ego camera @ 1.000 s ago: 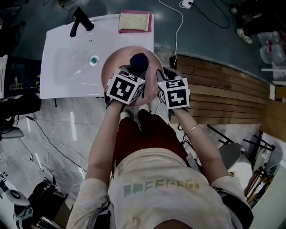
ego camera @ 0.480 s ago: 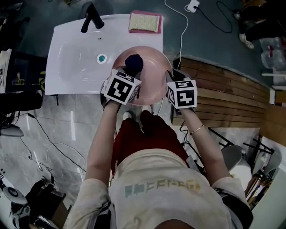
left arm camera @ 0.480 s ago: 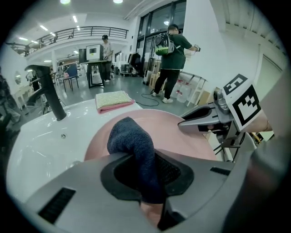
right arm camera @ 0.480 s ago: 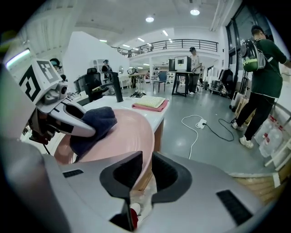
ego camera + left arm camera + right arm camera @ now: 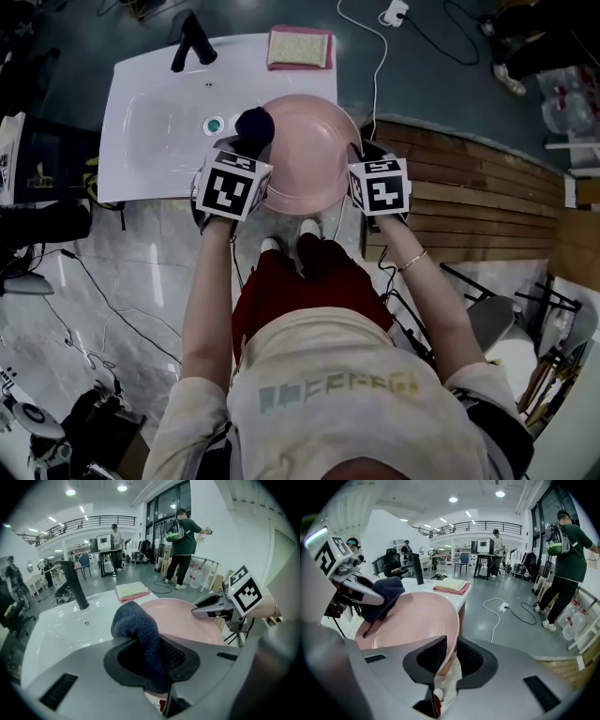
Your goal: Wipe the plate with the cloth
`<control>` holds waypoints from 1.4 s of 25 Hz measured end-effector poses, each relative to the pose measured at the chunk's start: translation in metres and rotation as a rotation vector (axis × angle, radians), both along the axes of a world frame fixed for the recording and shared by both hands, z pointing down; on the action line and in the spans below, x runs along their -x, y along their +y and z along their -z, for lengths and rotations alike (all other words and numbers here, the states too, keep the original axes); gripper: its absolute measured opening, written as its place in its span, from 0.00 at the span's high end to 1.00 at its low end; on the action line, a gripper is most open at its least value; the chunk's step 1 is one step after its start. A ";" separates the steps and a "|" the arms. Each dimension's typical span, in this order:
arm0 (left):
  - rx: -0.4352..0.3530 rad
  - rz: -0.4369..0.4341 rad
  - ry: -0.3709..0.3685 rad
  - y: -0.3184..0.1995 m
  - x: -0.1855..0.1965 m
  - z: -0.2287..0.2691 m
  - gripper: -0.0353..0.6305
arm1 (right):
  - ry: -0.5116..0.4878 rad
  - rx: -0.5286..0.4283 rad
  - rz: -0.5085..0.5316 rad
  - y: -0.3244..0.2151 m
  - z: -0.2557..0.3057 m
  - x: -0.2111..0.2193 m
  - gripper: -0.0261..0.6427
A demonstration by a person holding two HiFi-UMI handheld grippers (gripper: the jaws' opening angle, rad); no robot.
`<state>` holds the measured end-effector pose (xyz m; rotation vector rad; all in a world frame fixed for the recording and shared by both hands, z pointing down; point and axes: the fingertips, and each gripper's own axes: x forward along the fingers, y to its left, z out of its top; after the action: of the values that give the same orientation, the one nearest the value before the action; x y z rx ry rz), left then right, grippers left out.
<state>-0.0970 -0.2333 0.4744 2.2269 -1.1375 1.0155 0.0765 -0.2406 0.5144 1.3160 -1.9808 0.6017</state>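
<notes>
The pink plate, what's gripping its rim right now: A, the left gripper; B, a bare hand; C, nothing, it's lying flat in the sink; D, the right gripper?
D: the right gripper view shows the right gripper with its jaws shut on the rim of the plate, while the left gripper is shut on the dark blue cloth.

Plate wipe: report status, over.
Left gripper shut on cloth. Right gripper shut on plate rim. Cloth at plate's left edge, above sink. Nothing obstructing.
</notes>
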 end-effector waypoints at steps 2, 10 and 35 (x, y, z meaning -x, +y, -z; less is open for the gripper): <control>-0.003 -0.016 0.047 0.000 -0.017 0.008 0.83 | -0.002 0.000 -0.004 0.000 0.000 0.000 0.83; 0.054 -0.109 0.148 -0.007 -0.095 -0.005 0.83 | -0.019 -0.009 -0.015 -0.002 -0.001 0.003 0.83; 0.349 -0.493 0.137 0.087 -0.116 -0.030 0.83 | 0.023 -0.012 0.014 -0.010 -0.003 0.013 0.83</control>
<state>0.0190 -0.1459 0.5042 2.2819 -0.3168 1.1203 0.0636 -0.2510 0.5176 1.3095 -1.9763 0.5670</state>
